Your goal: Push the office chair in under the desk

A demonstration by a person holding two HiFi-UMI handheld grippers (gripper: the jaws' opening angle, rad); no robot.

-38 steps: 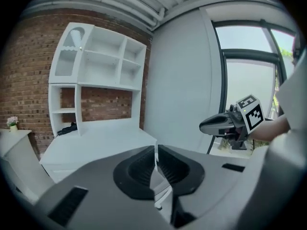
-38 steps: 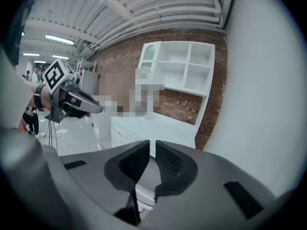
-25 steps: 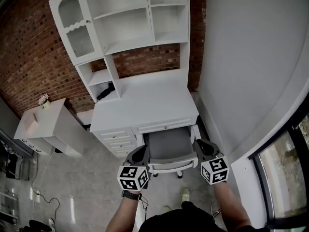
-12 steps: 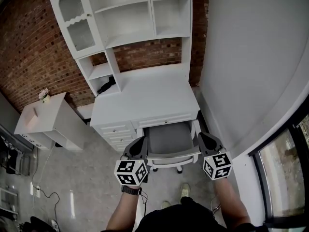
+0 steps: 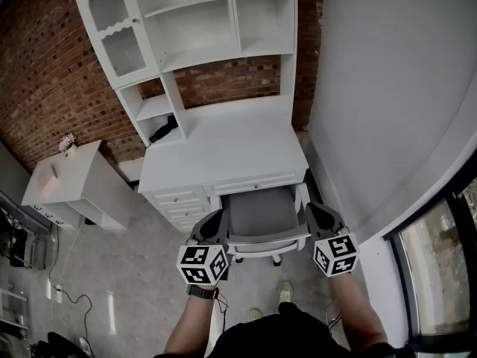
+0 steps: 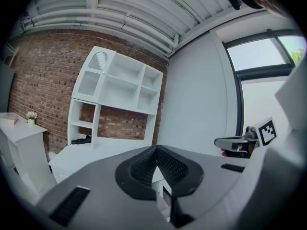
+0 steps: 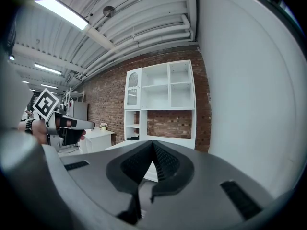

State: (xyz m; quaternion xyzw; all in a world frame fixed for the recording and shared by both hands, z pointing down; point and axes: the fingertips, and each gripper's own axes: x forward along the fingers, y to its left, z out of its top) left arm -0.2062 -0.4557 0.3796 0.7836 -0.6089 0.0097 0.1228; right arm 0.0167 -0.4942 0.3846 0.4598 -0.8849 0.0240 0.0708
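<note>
The office chair [image 5: 261,213] has a grey seat and a white backrest [image 5: 270,240]. Its front is tucked into the knee space of the white desk [image 5: 223,155], while the backrest still stands outside. My left gripper [image 5: 215,219] is shut and empty at the backrest's left end. My right gripper [image 5: 312,210] is shut and empty at the right end. Whether either touches the chair I cannot tell. In the left gripper view the shut jaws [image 6: 157,150] point at the desk, and in the right gripper view [image 7: 152,145] likewise.
A white hutch [image 5: 201,28] with shelves tops the desk, against a brick wall. A black object [image 5: 164,133] lies in a low shelf. A white side cabinet [image 5: 71,189] with a flower pot [image 5: 67,145] stands left. A white wall [image 5: 380,95] runs close on the right. Cables [image 5: 67,304] lie on the floor.
Over the last second both grippers and the chair moved a little toward the desk, and the seat went further under it. Nothing has moved in the last half second.
</note>
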